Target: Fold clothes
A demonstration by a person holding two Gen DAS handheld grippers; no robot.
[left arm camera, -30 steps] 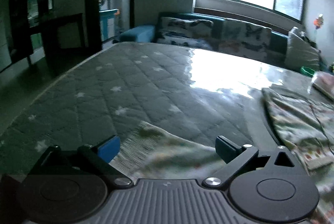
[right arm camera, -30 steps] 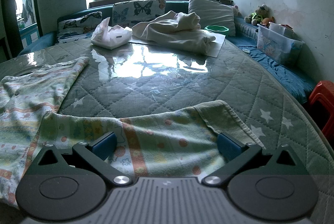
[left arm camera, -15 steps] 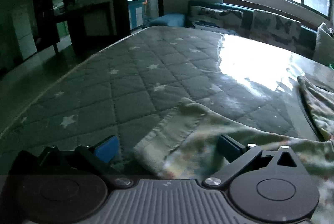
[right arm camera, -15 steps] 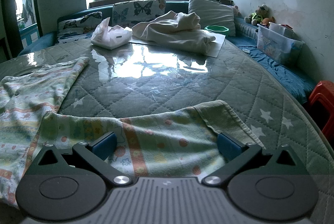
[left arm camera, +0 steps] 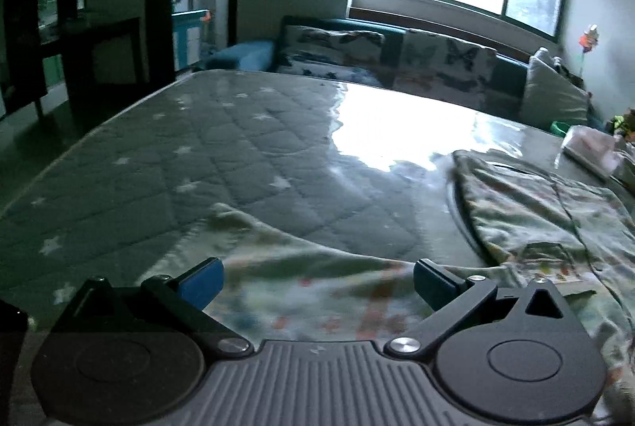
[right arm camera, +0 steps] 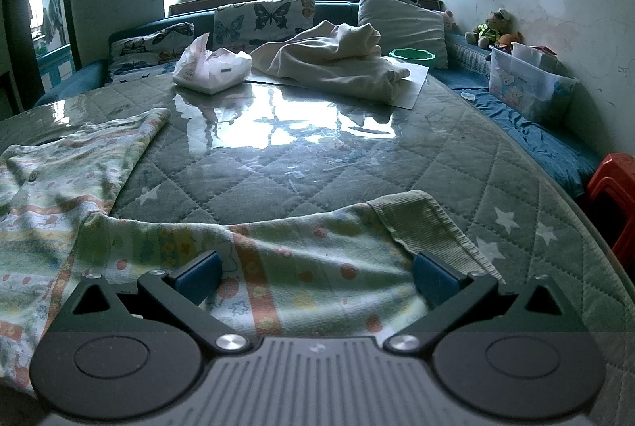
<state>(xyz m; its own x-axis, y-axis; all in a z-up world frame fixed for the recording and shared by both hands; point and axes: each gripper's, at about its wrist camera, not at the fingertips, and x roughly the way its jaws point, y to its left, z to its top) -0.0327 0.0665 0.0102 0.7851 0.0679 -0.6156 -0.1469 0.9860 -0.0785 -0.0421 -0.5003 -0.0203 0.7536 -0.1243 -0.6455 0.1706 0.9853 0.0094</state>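
Left gripper (left arm camera: 315, 277) was spread wide, fingers either side of one sleeve of the printed baby top (left arm camera: 309, 287), which lay flat on the quilted mattress (left arm camera: 198, 164) right under and ahead of it. Nothing pinched yet, and that view was a bit blurry.

Right gripper (right arm camera: 315, 277) was spread too, straddling the other sleeve, with the ribbed cuff (right arm camera: 424, 227) just ahead of its right finger. I'd say this was the grab step: next move needed both to close on the fabric before folding the sleeves inward.

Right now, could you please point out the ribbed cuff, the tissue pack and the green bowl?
ribbed cuff (right arm camera: 424, 223), right wrist view, middle of ribbing.
tissue pack (right arm camera: 212, 67), right wrist view, front face.
green bowl (right arm camera: 412, 55), right wrist view, near rim.
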